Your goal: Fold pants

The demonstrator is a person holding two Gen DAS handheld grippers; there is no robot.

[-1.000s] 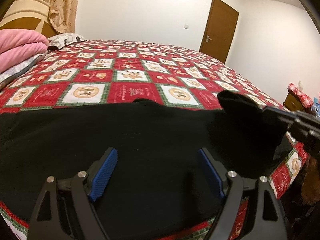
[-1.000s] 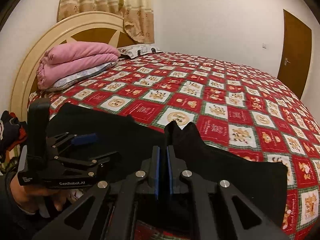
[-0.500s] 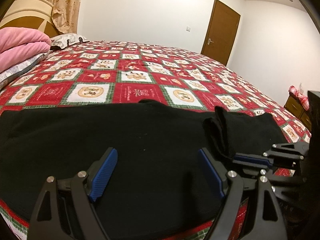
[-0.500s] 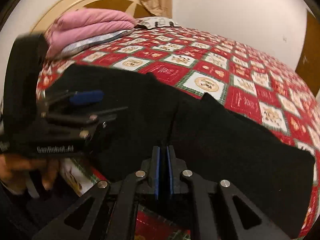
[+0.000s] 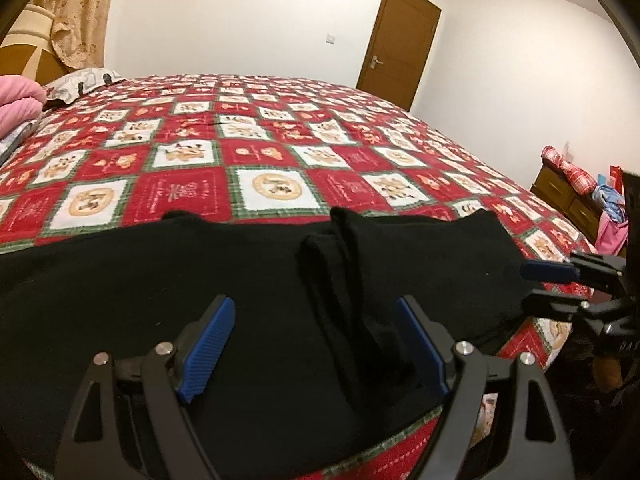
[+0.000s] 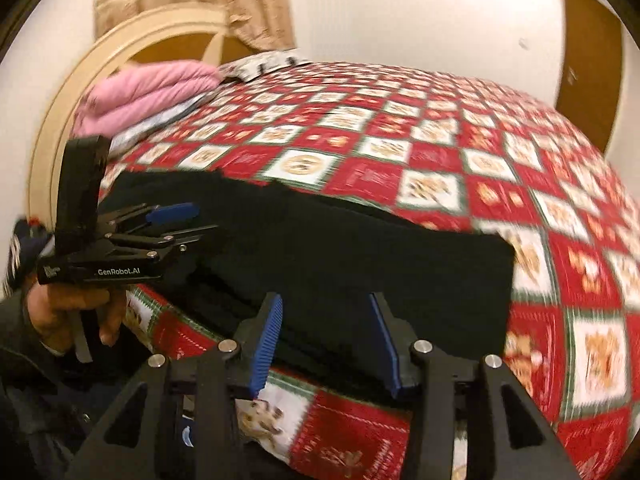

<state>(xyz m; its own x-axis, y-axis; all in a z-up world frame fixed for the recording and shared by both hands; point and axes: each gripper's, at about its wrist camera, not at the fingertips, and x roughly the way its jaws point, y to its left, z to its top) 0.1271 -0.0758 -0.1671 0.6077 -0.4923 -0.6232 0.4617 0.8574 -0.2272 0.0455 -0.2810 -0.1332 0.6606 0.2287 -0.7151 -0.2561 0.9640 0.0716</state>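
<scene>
Black pants (image 5: 160,288) lie spread along the near edge of the bed, with a raised bunched ridge (image 5: 352,280) of cloth running toward me. My left gripper (image 5: 316,344) is open over the pants, the ridge lying between its blue pads, not pinched. My right gripper (image 6: 326,340) is open and empty at the bed's edge over the pants (image 6: 360,256). It shows at the right of the left wrist view (image 5: 560,284). The left gripper shows in the right wrist view (image 6: 176,220), held in a hand.
The bed carries a red, white and green patchwork quilt (image 5: 272,152). Folded pink bedding (image 6: 148,96) and a pillow lie by the headboard (image 6: 64,92). A brown door (image 5: 396,60) is at the far wall. A wooden dresser (image 5: 568,200) with clothes stands right of the bed.
My right gripper has opened and let go of the pants fold, then drawn back to the bed's edge. The released cloth now lies as a ridge on the pants. The left gripper stayed open.
</scene>
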